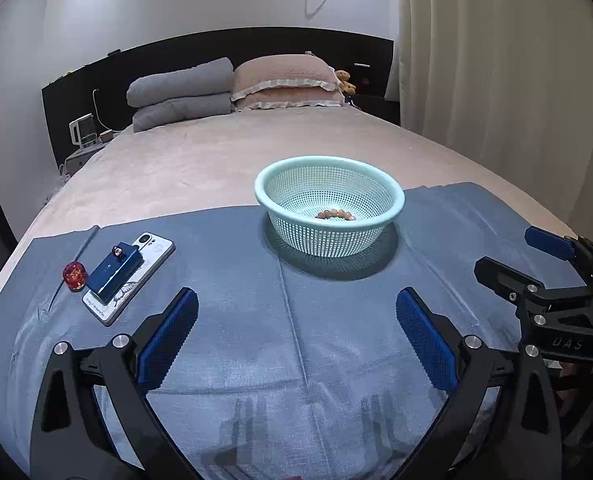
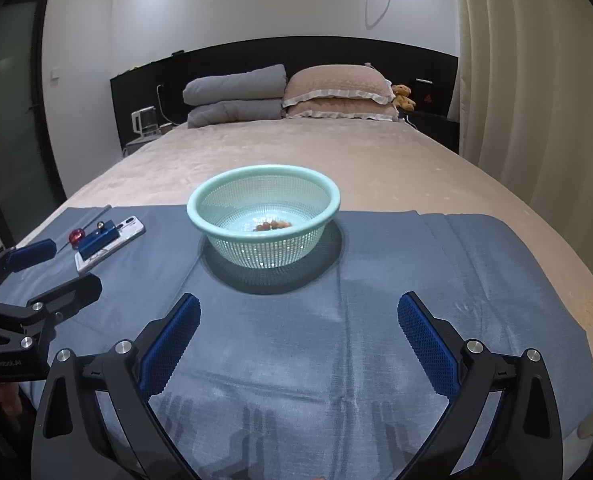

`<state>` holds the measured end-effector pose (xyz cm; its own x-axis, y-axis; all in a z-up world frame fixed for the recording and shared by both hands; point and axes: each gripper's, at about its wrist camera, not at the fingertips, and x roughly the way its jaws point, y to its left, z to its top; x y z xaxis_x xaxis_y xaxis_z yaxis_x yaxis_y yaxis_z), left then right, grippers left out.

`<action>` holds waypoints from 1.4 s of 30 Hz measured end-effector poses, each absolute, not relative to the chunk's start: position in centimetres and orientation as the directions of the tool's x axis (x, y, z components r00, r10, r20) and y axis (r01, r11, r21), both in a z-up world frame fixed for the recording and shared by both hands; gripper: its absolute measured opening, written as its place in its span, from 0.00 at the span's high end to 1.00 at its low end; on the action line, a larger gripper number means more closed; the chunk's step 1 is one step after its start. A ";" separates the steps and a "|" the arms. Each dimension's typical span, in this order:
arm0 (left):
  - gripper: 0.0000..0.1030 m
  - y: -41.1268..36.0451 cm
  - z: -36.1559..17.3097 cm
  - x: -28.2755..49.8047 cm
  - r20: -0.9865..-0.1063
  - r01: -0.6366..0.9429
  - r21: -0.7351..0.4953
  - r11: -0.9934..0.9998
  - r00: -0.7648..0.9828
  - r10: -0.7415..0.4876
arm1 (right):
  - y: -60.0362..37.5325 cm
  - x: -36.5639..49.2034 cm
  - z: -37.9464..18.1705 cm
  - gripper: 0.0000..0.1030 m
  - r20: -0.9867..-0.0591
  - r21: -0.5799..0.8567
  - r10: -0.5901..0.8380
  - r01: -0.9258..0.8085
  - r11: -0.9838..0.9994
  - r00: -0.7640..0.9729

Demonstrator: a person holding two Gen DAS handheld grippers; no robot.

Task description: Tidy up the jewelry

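A mint-green mesh basket stands on a blue cloth on the bed. A string of pinkish-brown beads lies inside it. To the left, a red bead ornament lies beside a white phone with a small blue box on top. My left gripper is open and empty over the cloth. My right gripper is open and empty, short of the basket.
The bed's beige cover stretches behind the cloth to grey and pink pillows and a dark headboard. A kettle stands on a side table at the left. Curtains hang at the right.
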<state>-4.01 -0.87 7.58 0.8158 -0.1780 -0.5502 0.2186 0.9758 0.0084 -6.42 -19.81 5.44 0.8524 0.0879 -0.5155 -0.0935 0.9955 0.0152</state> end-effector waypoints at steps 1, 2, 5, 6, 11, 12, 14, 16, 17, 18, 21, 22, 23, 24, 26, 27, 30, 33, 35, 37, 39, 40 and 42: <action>0.06 -0.9 7.5 -4.0 -0.556 0.224 0.004 0.975 0.811 -0.184 | -19.8 -6.4 5.5 0.08 -0.516 0.018 0.092 -0.097 0.995 0.852; 0.06 -0.9 7.3 -3.9 -0.562 0.229 0.002 0.974 0.805 -0.188 | -19.8 -6.5 5.5 0.08 -0.515 0.023 0.097 -0.099 0.995 0.852; 0.06 -0.9 7.1 -3.9 -0.562 0.227 -0.001 0.974 0.805 -0.189 | -19.8 -6.4 5.6 0.08 -0.516 0.020 0.094 -0.098 0.995 0.851; 0.06 -1.0 7.0 -3.8 -0.567 0.230 0.001 0.973 0.802 -0.189 | -19.8 -6.4 5.5 0.08 -0.517 0.018 0.093 -0.098 0.995 0.851; 0.06 -1.1 6.6 -3.7 -0.578 0.230 -0.003 0.973 0.794 -0.189 | -19.9 -6.3 5.5 0.08 -0.522 0.033 0.104 -0.102 0.994 0.846; 0.06 -1.0 6.5 -3.7 -0.583 0.230 -0.007 0.973 0.790 -0.191 | -19.9 -6.2 5.4 0.08 -0.525 0.027 0.098 -0.098 0.995 0.846; 0.06 -1.0 6.3 -3.6 -0.589 0.231 -0.015 0.973 0.784 -0.196 | -19.9 -6.2 5.2 0.08 -0.531 0.022 0.091 -0.094 0.995 0.843; 0.06 -1.0 6.1 -3.6 -0.595 0.235 -0.015 0.972 0.779 -0.198 | -19.9 -6.1 5.1 0.08 -0.534 0.026 0.093 -0.093 0.995 0.840; 0.06 -1.1 6.0 -3.6 -0.598 0.238 -0.013 0.971 0.777 -0.198 | -20.0 -6.1 5.1 0.08 -0.536 0.027 0.093 -0.092 0.995 0.839; 0.06 -1.1 6.0 -3.7 -0.599 0.239 -0.011 0.971 0.776 -0.198 | -20.0 -6.1 5.0 0.08 -0.538 0.027 0.090 -0.090 0.996 0.838; 0.06 -1.2 5.9 -3.8 -0.601 0.244 -0.011 0.970 0.773 -0.201 | -20.0 -6.0 4.7 0.08 -0.547 0.032 0.087 -0.083 0.996 0.833; 0.06 -1.2 5.9 -3.8 -0.601 0.244 -0.011 0.970 0.773 -0.201 | -20.1 -6.0 4.6 0.08 -0.549 0.035 0.088 -0.082 0.996 0.831; 0.06 -1.2 5.9 -3.8 -0.600 0.243 -0.010 0.970 0.775 -0.200 | -20.1 -6.0 4.5 0.08 -0.553 0.036 0.088 -0.082 0.996 0.829; 0.06 -1.2 6.0 -3.9 -0.598 0.242 -0.008 0.970 0.777 -0.199 | -20.1 -6.0 4.4 0.08 -0.555 0.035 0.086 -0.080 0.996 0.827; 0.06 -1.2 5.9 -3.9 -0.598 0.239 -0.001 0.971 0.778 -0.192 | -20.2 -5.9 4.2 0.08 -0.562 0.031 0.082 -0.078 0.996 0.823; 0.06 -1.2 5.9 -4.0 -0.596 0.239 0.001 0.971 0.780 -0.191 | -20.2 -5.9 4.2 0.08 -0.563 0.031 0.081 -0.077 0.997 0.822; 0.06 -1.3 5.7 -4.0 -0.602 0.248 -0.002 0.969 0.773 -0.199 | -20.2 -5.8 3.9 0.08 -0.572 0.027 0.077 -0.076 0.997 0.817; 0.06 -1.4 5.6 -4.1 -0.605 0.251 0.000 0.968 0.771 -0.200 | -20.1 -5.8 3.6 0.08 -0.579 0.021 0.071 -0.072 0.997 0.812; 0.06 -1.5 5.6 -4.0 -0.606 0.252 0.000 0.968 0.770 -0.201 | -20.1 -5.7 3.5 0.08 -0.583 0.014 0.065 -0.070 0.997 0.810; 0.06 -1.5 5.5 -4.0 -0.609 0.253 -0.001 0.967 0.767 -0.202 | -20.1 -5.8 3.4 0.08 -0.583 0.006 0.059 -0.068 0.998 0.810; 0.06 -1.5 5.5 -4.0 -0.610 0.253 -0.005 0.968 0.766 -0.203 | -20.1 -5.8 3.4 0.08 -0.583 0.006 0.061 -0.070 0.998 0.810; 0.06 -1.4 5.4 -4.0 -0.611 0.250 -0.006 0.968 0.765 -0.201 | -20.1 -5.8 3.5 0.08 -0.582 0.005 0.059 -0.069 0.998 0.811; 0.06 -1.2 5.5 -4.0 -0.610 0.242 -0.010 0.970 0.767 -0.198 | -20.0 -5.7 3.5 0.08 -0.583 0.003 0.057 -0.068 0.998 0.811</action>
